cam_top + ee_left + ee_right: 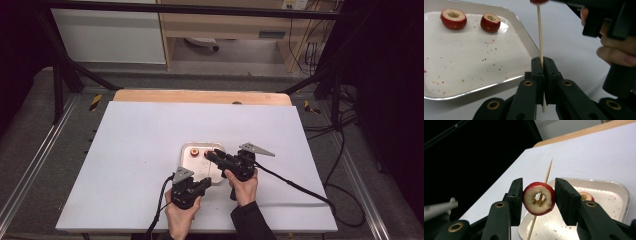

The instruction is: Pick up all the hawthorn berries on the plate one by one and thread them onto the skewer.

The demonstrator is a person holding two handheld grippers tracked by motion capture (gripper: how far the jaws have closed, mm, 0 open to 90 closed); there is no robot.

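left gripper (pixel 542 65), jaws clamped together on an upright wooden skewer (pixel 539 32); right gripper (pixel 538 198), jaws clamped on a cored red fruit slice (pixel 539 198) threaded on it, above the tray's (pixel 522 32) near right edge.

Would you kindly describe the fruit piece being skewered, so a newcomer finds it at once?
Start at the white tray. Above its edge, the right claw grips a red fruit ring. Unlike the two pieces on the tray, a wooden skewer runs through its hollow centre.

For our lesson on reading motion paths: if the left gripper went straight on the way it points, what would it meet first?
Probably the right gripper with its fruit slice on the skewer; depth is unclear.
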